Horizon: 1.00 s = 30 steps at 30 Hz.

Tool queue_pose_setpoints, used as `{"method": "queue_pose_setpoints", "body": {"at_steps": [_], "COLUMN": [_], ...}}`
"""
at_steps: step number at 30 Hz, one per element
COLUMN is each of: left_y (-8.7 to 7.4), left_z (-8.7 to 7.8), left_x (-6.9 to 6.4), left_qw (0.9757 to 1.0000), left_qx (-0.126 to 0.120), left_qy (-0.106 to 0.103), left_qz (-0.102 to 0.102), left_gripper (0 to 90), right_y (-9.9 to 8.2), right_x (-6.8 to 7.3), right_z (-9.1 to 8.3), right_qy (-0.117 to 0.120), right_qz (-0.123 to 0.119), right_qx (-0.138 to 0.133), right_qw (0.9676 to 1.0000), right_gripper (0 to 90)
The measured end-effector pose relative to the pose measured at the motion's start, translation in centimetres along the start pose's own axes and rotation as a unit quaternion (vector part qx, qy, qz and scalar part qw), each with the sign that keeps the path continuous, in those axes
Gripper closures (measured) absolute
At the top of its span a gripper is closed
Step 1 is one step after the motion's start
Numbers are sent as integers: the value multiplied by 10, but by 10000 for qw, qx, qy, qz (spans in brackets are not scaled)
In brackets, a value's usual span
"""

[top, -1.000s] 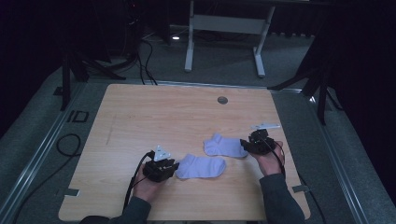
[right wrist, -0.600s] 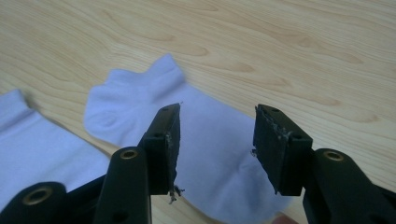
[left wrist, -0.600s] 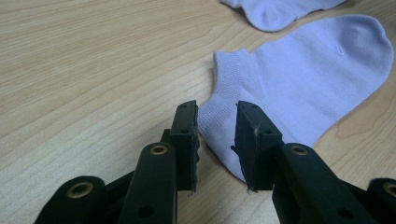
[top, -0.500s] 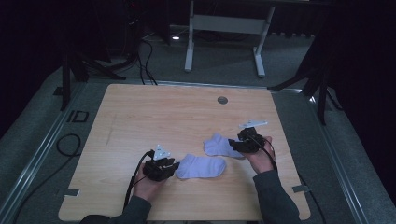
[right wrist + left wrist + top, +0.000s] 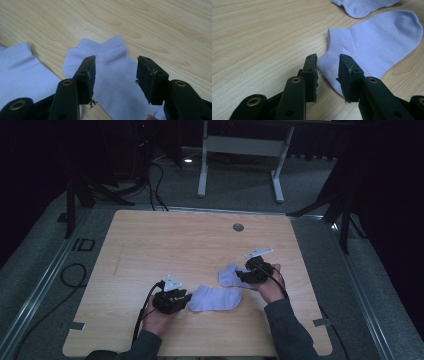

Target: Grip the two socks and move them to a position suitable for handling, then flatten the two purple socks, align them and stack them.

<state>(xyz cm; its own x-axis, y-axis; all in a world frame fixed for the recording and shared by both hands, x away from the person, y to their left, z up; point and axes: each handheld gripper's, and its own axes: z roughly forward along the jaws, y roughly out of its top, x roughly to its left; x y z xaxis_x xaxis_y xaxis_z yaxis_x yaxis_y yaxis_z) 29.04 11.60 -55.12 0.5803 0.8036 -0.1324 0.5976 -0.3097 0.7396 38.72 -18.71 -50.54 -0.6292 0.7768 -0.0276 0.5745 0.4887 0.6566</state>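
Two lavender ankle socks lie on the wooden table [image 5: 165, 245]. The near sock [image 5: 215, 299] [image 5: 377, 42] lies flat, cuff toward my left gripper [image 5: 187, 296] [image 5: 328, 58], whose jaws stand apart with the cuff's corner lying between the tips, not pinched. The far sock [image 5: 229, 277] [image 5: 112, 75] [image 5: 362, 6] lies under my right gripper [image 5: 240, 275] [image 5: 116, 60]. Its jaws have just been opening and stand wide above the sock's middle, pads clear of the cloth. The near sock's toe [image 5: 20, 72] shows at the left of the right gripper view.
A round grommet [image 5: 238, 227] sits in the table's far half. Cables [image 5: 75, 275] trail on the floor at the left, and a metal stand [image 5: 240, 150] rises behind the table. Bare wood stretches across the left and far parts of the table.
My right hand has slid left over the far sock, which now lies partly under the gripper. The left hand and the near sock have stayed put.
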Motion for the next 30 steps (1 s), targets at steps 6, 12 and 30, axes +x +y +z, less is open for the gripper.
{"method": "queue_pose_setpoints", "body": {"at_steps": [6, 12, 30], "left_y": [0, 0, -1], "left_z": [1, 2, 2], "left_x": [-1, -1, -1], "left_qw": [10000, 10000, 10000], "left_qx": [6, 18, 41], "left_qy": [-10, -15, -27], "left_qz": [-14, -19, -50], "left_gripper": [682, 679, 669], "right_y": [2, 3, 3], "right_x": [0, 1, 8], "right_z": [5, 12, 36], "right_qy": [61, 115, 591], "right_qz": [-119, -323, -694], "right_qx": [12, 63, 243], "right_qw": [9999, 9994, 9955], "right_gripper": [492, 494, 490]}}
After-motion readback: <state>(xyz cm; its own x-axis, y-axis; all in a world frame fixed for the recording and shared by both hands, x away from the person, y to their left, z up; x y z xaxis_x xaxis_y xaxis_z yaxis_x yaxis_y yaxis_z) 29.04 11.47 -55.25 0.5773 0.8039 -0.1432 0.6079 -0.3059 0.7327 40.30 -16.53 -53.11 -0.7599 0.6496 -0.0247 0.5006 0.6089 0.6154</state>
